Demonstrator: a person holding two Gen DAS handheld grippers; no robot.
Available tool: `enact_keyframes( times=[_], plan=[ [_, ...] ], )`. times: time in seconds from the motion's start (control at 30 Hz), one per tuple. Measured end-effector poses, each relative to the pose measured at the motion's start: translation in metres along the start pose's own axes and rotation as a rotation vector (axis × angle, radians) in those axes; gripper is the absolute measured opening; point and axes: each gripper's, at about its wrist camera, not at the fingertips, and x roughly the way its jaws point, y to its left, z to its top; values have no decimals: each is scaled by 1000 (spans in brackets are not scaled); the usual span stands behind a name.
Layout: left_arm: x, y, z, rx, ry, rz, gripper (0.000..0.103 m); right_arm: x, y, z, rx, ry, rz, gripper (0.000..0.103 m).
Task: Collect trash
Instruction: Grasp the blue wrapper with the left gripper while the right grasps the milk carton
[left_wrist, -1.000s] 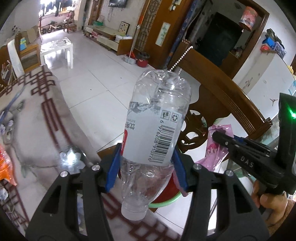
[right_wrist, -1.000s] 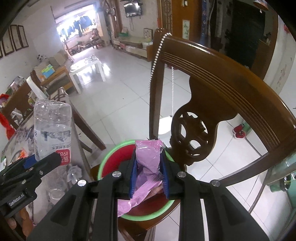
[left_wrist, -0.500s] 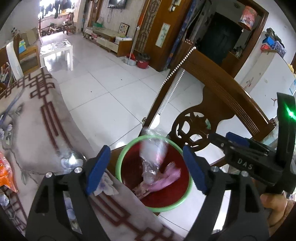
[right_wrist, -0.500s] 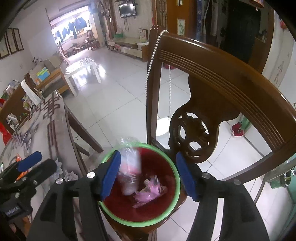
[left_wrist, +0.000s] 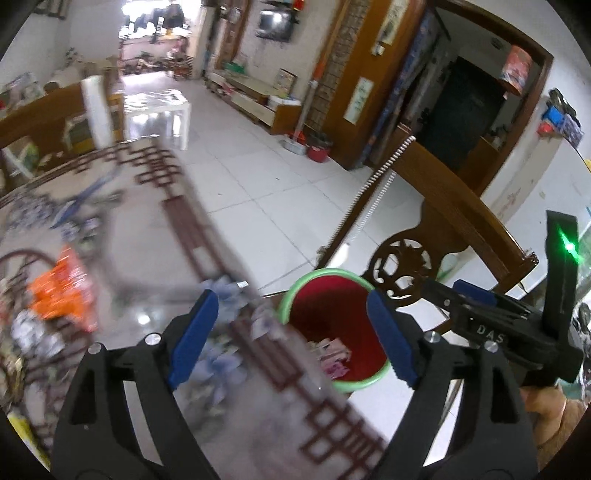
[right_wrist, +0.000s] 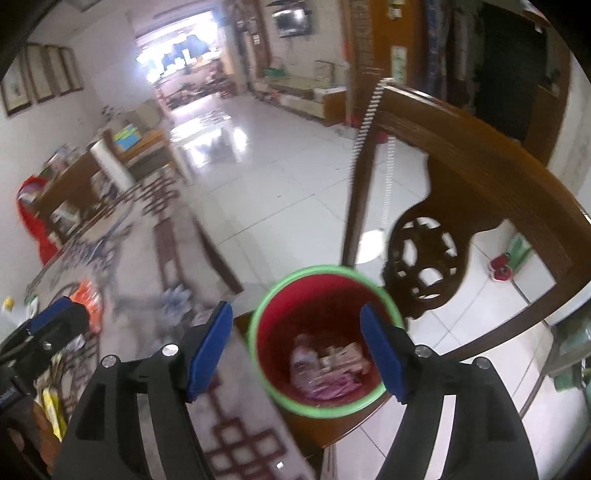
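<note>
A red bin with a green rim (left_wrist: 286, 299) (right_wrist: 325, 269) stands on a chair seat beside the table edge. Inside it lie a clear plastic bottle (right_wrist: 303, 356) and a pink wrapper (right_wrist: 334, 386) (left_wrist: 332, 356), with other scraps. My left gripper (left_wrist: 291, 338) hovers over the table edge and the bin's left side; its jaws are opening and nothing is between them. My right gripper (right_wrist: 295, 352) hangs above the bin, jaws opening and likewise empty. An orange packet (left_wrist: 59, 291) (right_wrist: 86, 295) lies on the table.
The table (left_wrist: 147, 240) with a maroon-patterned cloth fills the left, with clutter around the orange packet. A carved wooden chair back (left_wrist: 461, 206) (right_wrist: 461, 147) with a white bead string (left_wrist: 373, 184) rises right behind the bin. Beyond is white tiled floor.
Both grippers opened; the bottle and the pink wrapper dropped into the bin. Both grippers then drew back and up towards the table, so the bin looks smaller.
</note>
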Motion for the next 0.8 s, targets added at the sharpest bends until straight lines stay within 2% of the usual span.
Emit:
enact_keyframes(
  times=[0.17,0.43,0.53,0.67,0.73,0.8],
  plan=[
    [-51,43,-30,-54,-34,152,82,9,41,-20,-74,58,79,70],
    [-138,151,-92,-238,-50,413,82,17,117,-43,-201,130,196,72],
    [-167,197,-126,-322,-21,523,82,17,140,-52,-234,145,223,73],
    [-199,255,-176,-415,34,632,84,19,172,-63,-262,163,230,74],
    [-210,280,-199,-472,92,662,84,19,189,-68,-259,189,243,74],
    [-220,303,-220,-556,107,647,85,19,211,-75,-292,199,254,74]
  ],
)
